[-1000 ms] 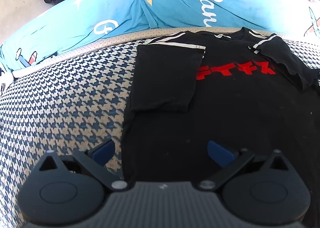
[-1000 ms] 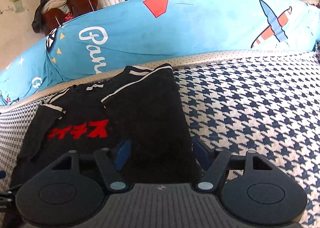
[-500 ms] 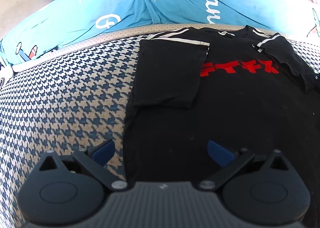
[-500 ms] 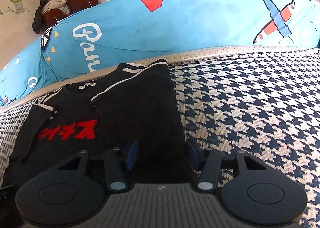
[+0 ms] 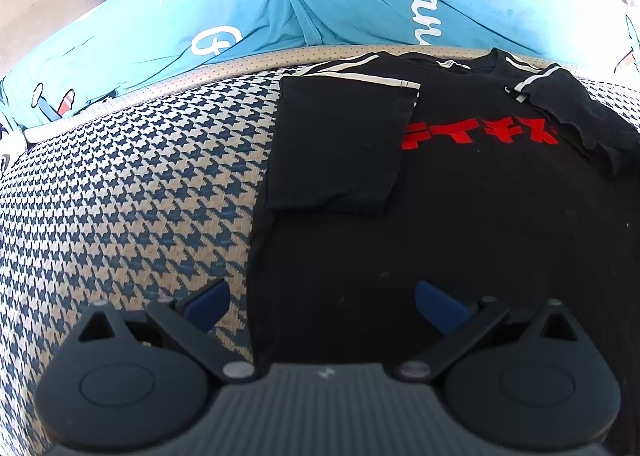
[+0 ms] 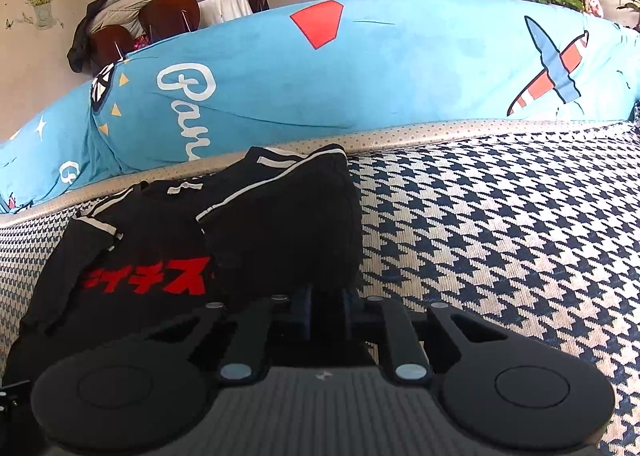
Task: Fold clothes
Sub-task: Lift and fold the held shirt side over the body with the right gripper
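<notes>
Since a second ago the right gripper (image 6: pixel 326 310) has narrowed and is closing on the black T-shirt (image 5: pixel 460 216), its edge bunched upward. Red lettering shows at centre; houndstooth cover (image 5: pixel 120 196), blue cushion (image 6: pixel 400 68) behind. Left gripper (image 5: pixel 320 300) gapes empty.

Under my grippers spreads a navy-and-beige houndstooth mat (image 5: pixel 132 192); ahead lies a long sky-blue printed cushion (image 6: pixel 400 72), brown wooden chairs (image 6: pixel 168 16) beyond.
</notes>
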Demonstrator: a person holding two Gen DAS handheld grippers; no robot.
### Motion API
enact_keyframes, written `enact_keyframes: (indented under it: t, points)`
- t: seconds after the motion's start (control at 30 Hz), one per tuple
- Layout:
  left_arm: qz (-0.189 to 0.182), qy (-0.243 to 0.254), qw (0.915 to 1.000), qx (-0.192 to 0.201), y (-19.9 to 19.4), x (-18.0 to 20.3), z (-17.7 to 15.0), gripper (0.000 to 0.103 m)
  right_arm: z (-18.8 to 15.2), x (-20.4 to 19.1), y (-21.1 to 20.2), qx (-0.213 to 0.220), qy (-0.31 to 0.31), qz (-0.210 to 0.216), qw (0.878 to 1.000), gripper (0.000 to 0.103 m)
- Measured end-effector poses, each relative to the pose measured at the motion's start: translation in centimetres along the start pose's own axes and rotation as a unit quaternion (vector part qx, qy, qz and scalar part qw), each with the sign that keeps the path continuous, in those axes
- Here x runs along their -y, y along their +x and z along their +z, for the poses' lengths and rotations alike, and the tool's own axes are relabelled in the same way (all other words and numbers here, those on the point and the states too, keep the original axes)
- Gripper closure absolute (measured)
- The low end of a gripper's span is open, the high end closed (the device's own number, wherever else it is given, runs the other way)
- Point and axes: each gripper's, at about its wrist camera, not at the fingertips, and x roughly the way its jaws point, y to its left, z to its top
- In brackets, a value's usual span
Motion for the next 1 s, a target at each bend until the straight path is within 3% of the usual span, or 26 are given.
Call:
enact_keyframes:
  t: [0.17,0.27,0.37,0.4,0.43,0.53,1.0]
  points:
    - [-0.001,-0.001,1.0000,-0.001,0.0,-0.1,0.0,0.000,-0.3,0.7,0.7,-0.014,0.012,-0.010,1.000,0.087]
    - [-0.001,-0.002,1.0000,0.001,0.0,-0.2,0.0,0.000,-0.6,1.0,1.0,-0.018,0.014,-0.012,1.000,0.077]
    - [-0.001,-0.007,1.0000,0.004,-0.2,-0.4,0.1,0.000,-0.9,1.0,1.2,-0.013,0.015,-0.015,1.000,0.077]
    - [-0.001,-0.008,1.0000,0.005,-0.2,-0.5,0.2,0.000,-0.9,1.0,1.2,-0.013,0.015,-0.014,1.000,0.078]
    - [-0.001,-0.010,0.9999,0.006,-0.3,-0.6,0.2,0.000,-0.8,0.9,1.1,-0.013,0.017,-0.009,1.000,0.086]
    - [0.001,-0.014,0.9999,0.007,-0.4,-1.0,0.3,0.000,-0.6,0.2,0.8,-0.006,0.013,-0.009,1.000,0.088]
    - [0.006,-0.020,0.9996,0.018,-1.4,-2.4,0.4,0.000,0.9,-5.2,-1.3,0.044,-0.011,0.031,0.998,0.089]
